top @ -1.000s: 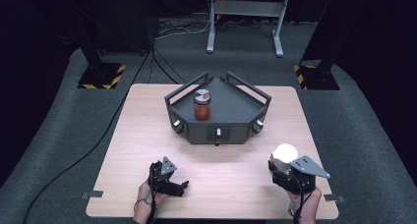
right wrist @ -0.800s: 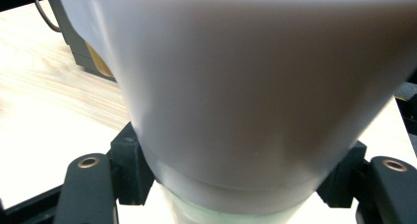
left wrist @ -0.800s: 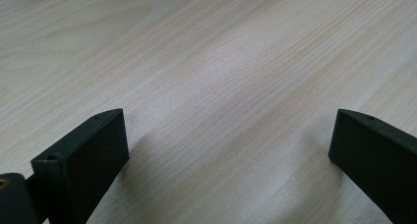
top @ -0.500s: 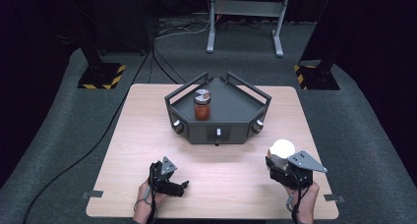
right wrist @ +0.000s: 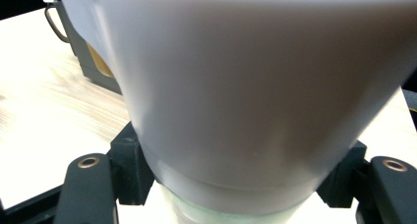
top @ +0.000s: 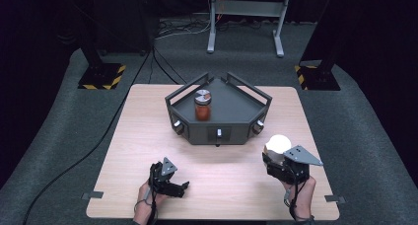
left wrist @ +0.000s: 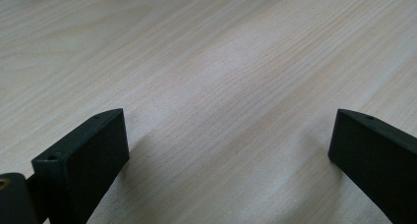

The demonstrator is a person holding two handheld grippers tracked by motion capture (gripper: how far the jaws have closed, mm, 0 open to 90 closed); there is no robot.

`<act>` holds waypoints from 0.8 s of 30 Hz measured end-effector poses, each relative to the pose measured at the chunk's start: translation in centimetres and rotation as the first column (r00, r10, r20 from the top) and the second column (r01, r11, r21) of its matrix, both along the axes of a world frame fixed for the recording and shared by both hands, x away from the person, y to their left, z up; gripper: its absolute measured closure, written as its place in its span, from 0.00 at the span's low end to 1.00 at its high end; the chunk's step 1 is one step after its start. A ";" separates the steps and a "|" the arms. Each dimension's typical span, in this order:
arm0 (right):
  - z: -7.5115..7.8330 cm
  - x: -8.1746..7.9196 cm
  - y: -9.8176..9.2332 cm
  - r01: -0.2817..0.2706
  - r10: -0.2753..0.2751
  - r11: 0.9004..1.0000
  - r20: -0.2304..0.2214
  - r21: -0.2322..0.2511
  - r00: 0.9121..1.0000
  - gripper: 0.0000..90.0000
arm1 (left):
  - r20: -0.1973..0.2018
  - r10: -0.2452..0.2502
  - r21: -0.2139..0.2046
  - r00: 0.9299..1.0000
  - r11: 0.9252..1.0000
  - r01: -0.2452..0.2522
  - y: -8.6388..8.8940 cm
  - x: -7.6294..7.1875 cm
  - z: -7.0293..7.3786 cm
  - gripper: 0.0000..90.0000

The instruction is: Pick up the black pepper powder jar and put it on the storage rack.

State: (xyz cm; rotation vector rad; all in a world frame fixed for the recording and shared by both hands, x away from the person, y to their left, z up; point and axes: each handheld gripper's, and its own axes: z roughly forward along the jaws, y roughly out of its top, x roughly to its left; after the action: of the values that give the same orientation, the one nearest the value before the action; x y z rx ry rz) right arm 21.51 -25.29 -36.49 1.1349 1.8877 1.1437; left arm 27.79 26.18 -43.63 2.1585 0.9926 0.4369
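Your right gripper (top: 274,155) is clamped on a white cup-shaped thing (top: 278,144), its black jaws pinching the narrow lower end while the wide white body fills the space above them in the right gripper view (right wrist: 255,96). It sits near the front right corner of the table (top: 148,136), just in front of the dark angular stand (top: 231,114) that occupies the middle of the back half. So the pickup looks done; what is left, by my reading, is carrying the white piece to wherever it belongs (probably the stand, where a jar (top: 202,105) with reddish contents and a grey lid is standing upright toward its left side). Your left gripper (top: 178,188) rests near the front edge, left of centre, jaws spread wide with only bare wood between them.
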 end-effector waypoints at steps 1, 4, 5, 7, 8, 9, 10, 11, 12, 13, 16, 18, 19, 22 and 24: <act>0.1 0.1 0.1 -0.002 0.002 1.000 0.000 -0.001 1.000 0.33 | 0.000 0.000 0.000 1.000 1.000 0.000 0.0 0.0 0.0 0.02; 0.3 0.4 0.2 -0.010 0.010 1.000 -0.001 -0.004 1.000 0.33 | 0.000 0.000 0.000 1.000 1.000 0.000 0.0 0.0 0.0 0.02; 0.3 0.5 0.3 -0.012 0.012 1.000 0.000 -0.005 1.000 0.33 | 0.000 -0.001 0.001 1.000 1.000 0.001 0.0 0.0 0.0 0.02; 0.4 0.6 0.4 -0.019 0.019 1.000 0.003 -0.006 1.000 0.33 | -0.001 0.000 0.000 1.000 1.000 0.000 0.0 0.0 0.0 0.02; 0.5 0.7 0.4 -0.021 0.021 1.000 0.003 -0.008 1.000 0.33 | -0.001 0.000 -0.001 1.000 1.000 0.000 0.0 0.0 0.0 0.02; 0.6 0.8 0.4 -0.023 0.023 1.000 0.004 -0.008 1.000 0.33 | -0.001 0.001 -0.002 1.000 1.000 -0.001 0.0 0.0 0.0 0.02; 0.6 0.9 0.5 -0.024 0.024 1.000 0.005 -0.007 1.000 0.33 | -0.001 0.000 -0.001 1.000 1.000 0.000 0.0 0.0 0.0 0.02; 0.7 1.0 0.5 -0.025 0.025 1.000 0.005 -0.007 1.000 0.33 | 0.000 0.000 0.000 1.000 1.000 0.000 0.0 0.0 0.0 0.02; 0.7 1.1 0.5 -0.026 0.026 1.000 0.005 -0.004 1.000 0.33 | 0.000 0.001 -0.002 1.000 1.000 -0.001 0.0 0.0 0.0 0.02; 0.7 1.2 0.5 -0.027 0.027 1.000 0.005 -0.001 1.000 0.33 | -0.002 0.001 -0.003 1.000 1.000 -0.001 0.0 0.0 0.0 0.02; 0.9 1.5 0.6 -0.032 0.032 0.999 0.006 0.002 0.999 0.33 | -0.001 0.001 -0.002 1.000 1.000 -0.001 0.0 0.0 0.0 0.02; 1.0 1.7 0.7 -0.038 0.038 0.999 0.005 0.001 0.999 0.33 | -0.002 0.001 -0.002 1.000 1.000 -0.001 0.0 0.0 0.0 0.02; 1.1 1.8 0.7 -0.041 0.041 0.999 0.005 0.001 0.999 0.33 | -0.002 0.001 -0.003 1.000 1.000 -0.001 0.0 0.0 0.0 0.02; 1.3 2.1 0.8 -0.049 0.049 0.999 0.007 0.002 0.999 0.33 | -0.001 0.001 -0.002 1.000 1.000 -0.001 0.0 0.0 0.0 0.02; 1.4 2.2 0.9 -0.053 0.053 0.999 0.009 0.001 0.999 0.33 | -0.002 0.000 -0.003 1.000 1.000 0.000 0.0 0.0 0.0 0.02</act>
State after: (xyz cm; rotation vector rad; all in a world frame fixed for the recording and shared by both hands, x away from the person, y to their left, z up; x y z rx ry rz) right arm 23.73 -24.38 -35.10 1.0851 1.9206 1.1773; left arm 27.83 26.21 -43.64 2.1569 0.9941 0.4330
